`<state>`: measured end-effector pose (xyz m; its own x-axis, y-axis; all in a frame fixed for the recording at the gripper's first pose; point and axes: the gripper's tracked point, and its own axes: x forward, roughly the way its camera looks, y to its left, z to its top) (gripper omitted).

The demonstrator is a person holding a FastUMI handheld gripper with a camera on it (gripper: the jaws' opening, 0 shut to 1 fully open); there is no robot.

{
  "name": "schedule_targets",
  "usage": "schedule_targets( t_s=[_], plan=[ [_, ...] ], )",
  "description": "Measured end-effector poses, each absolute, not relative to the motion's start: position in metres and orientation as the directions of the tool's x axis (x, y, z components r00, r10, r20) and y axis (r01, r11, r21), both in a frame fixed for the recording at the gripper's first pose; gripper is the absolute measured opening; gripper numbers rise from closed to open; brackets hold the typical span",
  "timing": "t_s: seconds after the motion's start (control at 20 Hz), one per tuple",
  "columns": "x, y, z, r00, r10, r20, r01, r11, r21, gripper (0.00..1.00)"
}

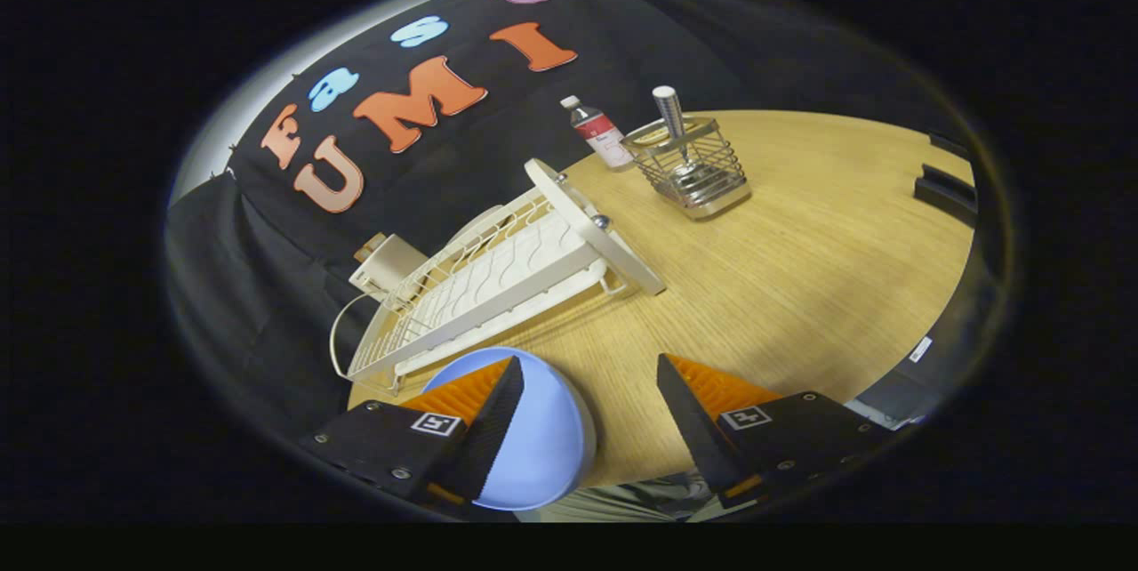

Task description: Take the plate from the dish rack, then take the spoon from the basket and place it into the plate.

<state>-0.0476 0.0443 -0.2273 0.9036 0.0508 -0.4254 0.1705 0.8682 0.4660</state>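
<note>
The pale blue plate lies flat on the wooden surface, out of the white dish rack just beyond it, so the spoon step is due. The tongs gape empty, one finger above the plate. Next they must reach the spoon handle upright in the wire basket, well ahead.

The gripper hangs with its two fingers spread wide, a broad gap standing open between them and nothing pinched there. The whole tool is rolled over to one side, so the scene ahead of it leans, and the fingers point forward and slightly down. The left finger reaches a touch further ahead than the other, and each finger carries a small square marker on its upper face near the base.
</note>
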Motion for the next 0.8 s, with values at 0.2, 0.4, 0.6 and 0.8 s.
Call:
schedule_targets(
  t_s=[0.2, 0.4, 0.6, 0.8],
  plan=[
    [-0.038, 0.010, -0.208, 0.919, -0.040, -0.392, 0.205, 0.898, 0.390, 0.99],
    [-0.025, -0.020, -0.179, 0.941, -0.119, -0.317, 0.225, 0.919, 0.324, 0.98],
    [-0.010, -0.038, -0.154, 0.956, -0.156, -0.248, 0.231, 0.923, 0.309, 0.98],
    [0.000, -0.063, -0.132, 0.955, -0.231, -0.186, 0.271, 0.934, 0.234, 0.98]
  ],
)
